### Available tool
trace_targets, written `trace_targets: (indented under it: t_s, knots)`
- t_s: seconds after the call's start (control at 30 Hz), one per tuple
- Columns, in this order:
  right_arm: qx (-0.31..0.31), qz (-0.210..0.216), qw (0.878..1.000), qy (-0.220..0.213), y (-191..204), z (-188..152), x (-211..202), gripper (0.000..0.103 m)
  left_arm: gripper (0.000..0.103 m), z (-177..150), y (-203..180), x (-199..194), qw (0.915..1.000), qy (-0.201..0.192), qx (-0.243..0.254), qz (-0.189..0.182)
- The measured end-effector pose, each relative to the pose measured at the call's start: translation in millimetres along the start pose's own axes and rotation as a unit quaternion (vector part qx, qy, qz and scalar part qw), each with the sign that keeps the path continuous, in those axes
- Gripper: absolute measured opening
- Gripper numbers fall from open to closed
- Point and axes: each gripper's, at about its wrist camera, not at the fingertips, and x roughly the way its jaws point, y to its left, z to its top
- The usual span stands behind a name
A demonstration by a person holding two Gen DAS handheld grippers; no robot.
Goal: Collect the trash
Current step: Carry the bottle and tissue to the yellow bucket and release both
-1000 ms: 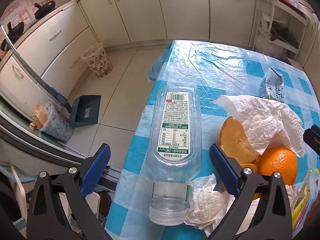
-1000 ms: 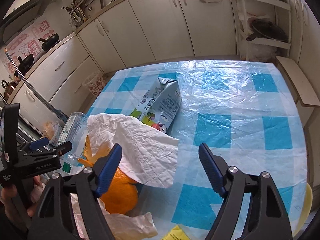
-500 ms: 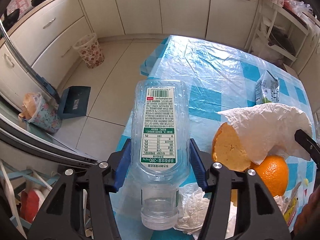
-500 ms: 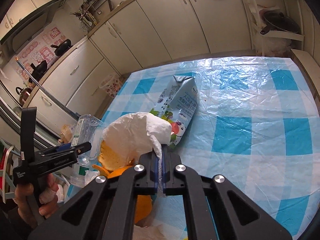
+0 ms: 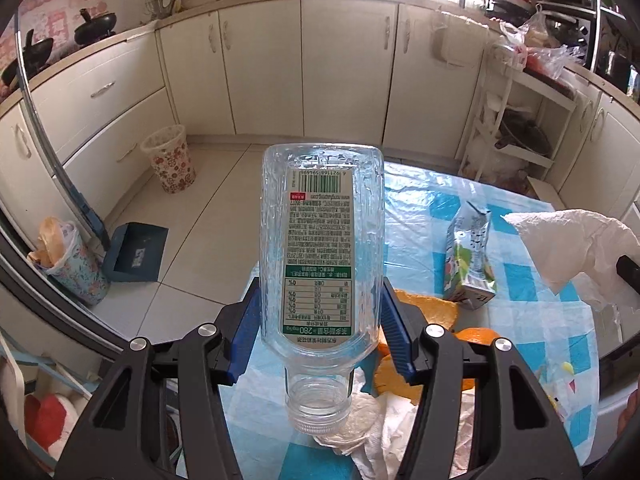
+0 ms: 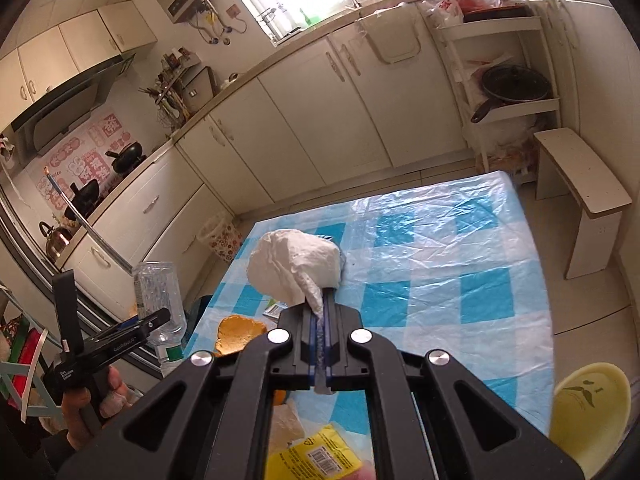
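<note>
My left gripper (image 5: 320,330) is shut on a clear empty plastic bottle (image 5: 320,248) with a green-and-white label, held above the table edge, neck toward me. It also shows in the right wrist view (image 6: 160,300). My right gripper (image 6: 319,344) is shut on a crumpled white paper napkin (image 6: 296,270), lifted above the table; the napkin also shows in the left wrist view (image 5: 568,240). On the blue-checked table (image 6: 460,264) lie orange peel (image 6: 236,330), an orange (image 5: 478,336), a milk carton (image 5: 470,264) and crumpled tissue (image 5: 360,416).
A floral waste basket (image 5: 170,160) stands on the floor by the cabinets; a second, bag-lined bin (image 5: 68,264) and a blue dustpan (image 5: 134,256) sit nearer left. A yellow wrapper (image 6: 316,456) and yellow bowl (image 6: 588,404) lie near me. A white stool (image 6: 580,196) stands right.
Both grippers shut, left on the bottle, right on the napkin, and lifted them off the table. The napkin came off the orange and peel.
</note>
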Motion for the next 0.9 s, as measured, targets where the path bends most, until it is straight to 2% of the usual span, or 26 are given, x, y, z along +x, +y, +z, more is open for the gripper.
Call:
trace_targets:
  t_s: [0.17, 0.3, 0.4, 0.5, 0.6, 0.73, 0.87, 0.9]
  knots:
    - [0.020, -0.041, 0.998, -0.032, -27, -2, -45, 0.004, 0.053, -2, -19, -45, 0.9973, -0.057, 0.026, -0.039]
    - [0.040, -0.096, 0.993, -0.061, -61, -7, -92, 0.004, 0.053, -7, -52, -85, 0.9906, -0.086, 0.052, -0.092]
    - [0.069, -0.149, 0.984, -0.072, -96, -15, -125, 0.004, 0.053, -16, -90, -110, 0.9831, -0.091, 0.077, -0.139]
    - [0.089, -0.224, 0.968, -0.067, -128, -24, -148, 0.004, 0.053, -27, -137, -129, 0.9730, -0.086, 0.103, -0.188]
    - [0.099, -0.284, 0.953, -0.032, -158, -38, -153, 0.004, 0.053, -38, -187, -141, 0.9638, -0.077, 0.128, -0.221]
    - [0.101, -0.326, 0.938, 0.056, -198, -66, -132, 0.004, 0.053, -55, -246, -146, 0.9536, -0.058, 0.149, -0.255]
    - [0.125, -0.316, 0.929, 0.144, -236, -92, -101, 0.006, 0.053, -74, -297, -134, 0.9483, -0.021, 0.158, -0.274]
    - [0.135, -0.313, 0.927, 0.157, -243, -96, -95, 0.016, 0.053, -80, -308, -129, 0.9481, -0.011, 0.159, -0.275]
